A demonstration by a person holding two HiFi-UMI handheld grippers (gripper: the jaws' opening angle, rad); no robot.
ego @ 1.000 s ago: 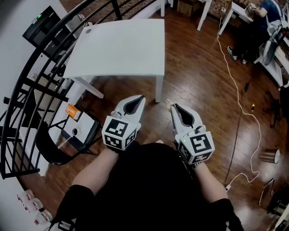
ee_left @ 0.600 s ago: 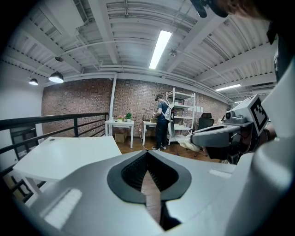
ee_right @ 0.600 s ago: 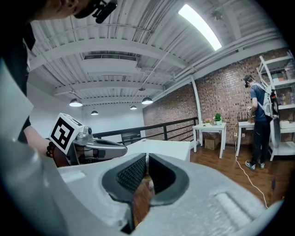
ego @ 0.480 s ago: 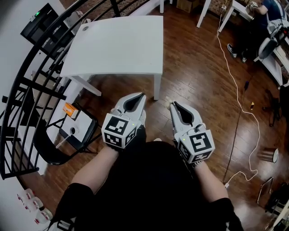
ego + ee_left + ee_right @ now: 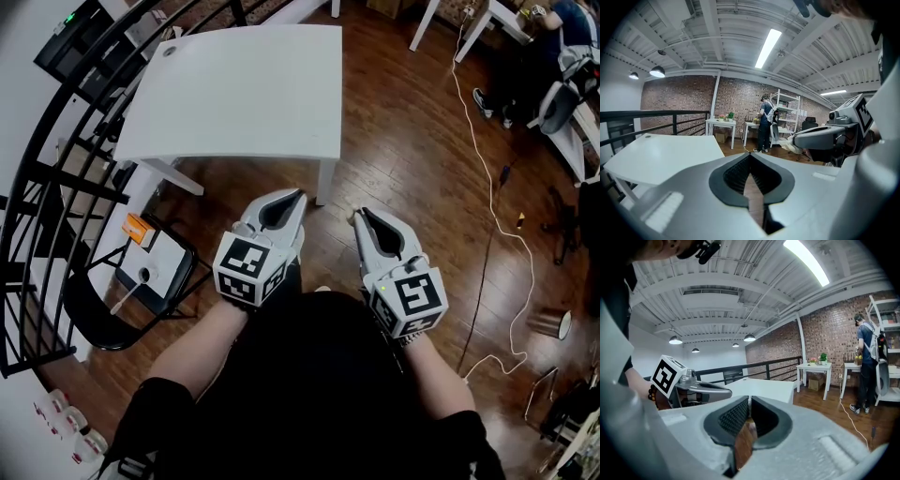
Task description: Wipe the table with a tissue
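Fingers (image 5: pixel 689 187) pressed together, nothing between them — both grippers.
Side by side above the floor (image 5: pixel 422 187) hang the left gripper (image 5: pixel 298 193) and right gripper (image 5: pixel 357 215) — just short of the table's (image 5: pixel 234 94) near edge.

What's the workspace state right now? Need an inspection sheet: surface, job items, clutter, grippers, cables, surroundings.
Surface: white table, top bare apart from a small round grey mark at its far left corner.
Job's things: tissue, nothing seen.
Clutter: black chair near-left of the table, holding a white box; a metal cup-like thing on the floor at right.
Grippers: left hand-held gripper and right hand-held gripper both shut and empty, side by side over the wood floor, short of the table.
Cables: white cable snaking over the floor at right.
Surroundings: black railing at left; a person at a far desk.
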